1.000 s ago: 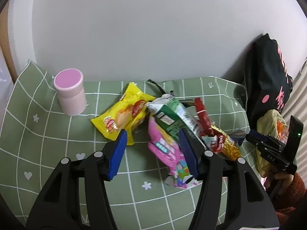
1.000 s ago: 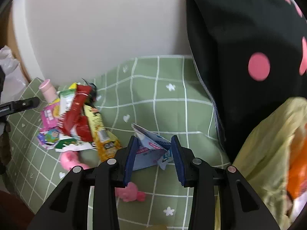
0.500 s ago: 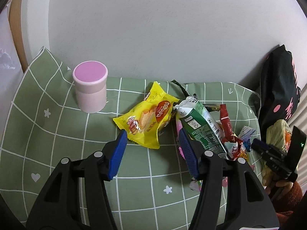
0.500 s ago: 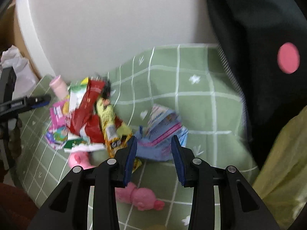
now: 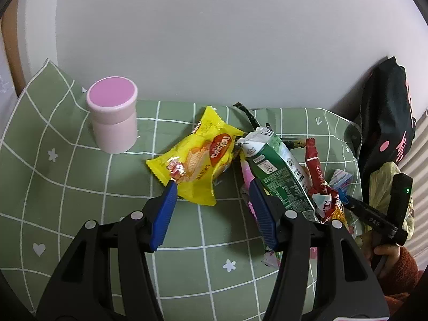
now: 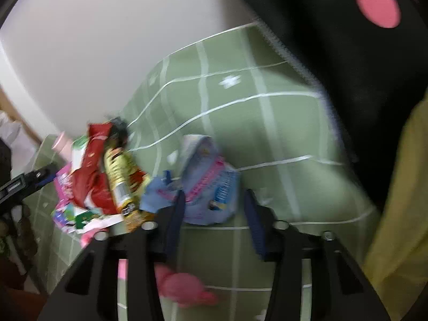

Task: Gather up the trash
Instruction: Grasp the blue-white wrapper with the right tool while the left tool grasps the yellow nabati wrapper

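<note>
Just ahead of the left gripper [image 5: 212, 191], on the green checked cloth [image 5: 67, 176] that covers the desk, lies the yellow snack wrapper [image 5: 196, 160], and this looks like the next piece of trash to go. The gripper is spread wide and empty, its left blue pad right at the wrapper's near corner, its right pad over by the green carton [image 5: 278, 171]. The wrapper's long axis runs diagonally, from that near-left corner up and away toward the wall, so a straight push forward should put it between the 2 pads. Room is good on the left: bare cloth, with the pink lidded jar [image 5: 113, 117] well apart near the back. The right is crowded, since the carton leans over a pink packet and the red wrapper [image 5: 315, 171], so closing there risks catching 2 things at once. Over on the right side, the right gripper [image 6: 214, 206] is blurred but reads as parted and holding nothing, with the pale blue packet [image 6: 211, 182] just beyond its tips and partly between them. Beside it, the black bag [image 6: 334, 32] with pink dots crowds the right edge, and a yellowish plastic bag [image 6: 401, 187] sits nearer still, probably where the trash is headed.
</note>
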Demonstrator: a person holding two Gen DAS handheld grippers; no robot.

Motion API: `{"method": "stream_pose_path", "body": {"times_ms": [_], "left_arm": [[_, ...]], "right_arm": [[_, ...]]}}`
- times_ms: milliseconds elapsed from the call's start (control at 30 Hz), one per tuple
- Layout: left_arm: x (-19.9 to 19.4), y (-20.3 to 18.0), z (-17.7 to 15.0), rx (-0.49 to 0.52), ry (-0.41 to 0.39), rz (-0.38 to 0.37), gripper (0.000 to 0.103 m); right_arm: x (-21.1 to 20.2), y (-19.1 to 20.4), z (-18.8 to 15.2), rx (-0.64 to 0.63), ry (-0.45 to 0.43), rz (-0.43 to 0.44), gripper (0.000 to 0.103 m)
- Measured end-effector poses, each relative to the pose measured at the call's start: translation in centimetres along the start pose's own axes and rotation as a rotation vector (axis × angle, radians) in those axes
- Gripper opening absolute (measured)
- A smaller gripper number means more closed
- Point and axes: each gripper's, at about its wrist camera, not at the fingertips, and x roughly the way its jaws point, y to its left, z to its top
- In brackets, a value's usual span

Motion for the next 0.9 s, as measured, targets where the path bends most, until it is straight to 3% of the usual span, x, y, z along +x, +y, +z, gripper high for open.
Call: {"method": "stream_pose_path", "body": {"times_ms": [100,400,600,800,900], "left_arm": [[0.2,-0.4,-0.2,0.01,0.003,-0.007,0.053],[0.5,0.2,0.5,0.027,-0.018,0.0,0.053],[1.8,1.4,2.5,0.053,-0.039,0.053,0.054],[5.1,0.6,4.8,0.183,0.008,0.077,0.054],[6.8,0.6,5.5,0.225,0.067,0.098,0.053]], "right_arm": [[-0.6,1.1,-0.4,-0.041,-0.011,-0.009,0.013],[-5.8,2.5,1.0,-0.083,-0.132,-0.045,0.012],[-8.4,3.9,2.0,-0.161,-0.178,-0.077,0.012],[-8.4,5.6,1.9,-0.238,-0.17,-0.072,0.012],[-8.5,5.9,1.6,-0.254,-0.177,-0.074,0.012]]}}
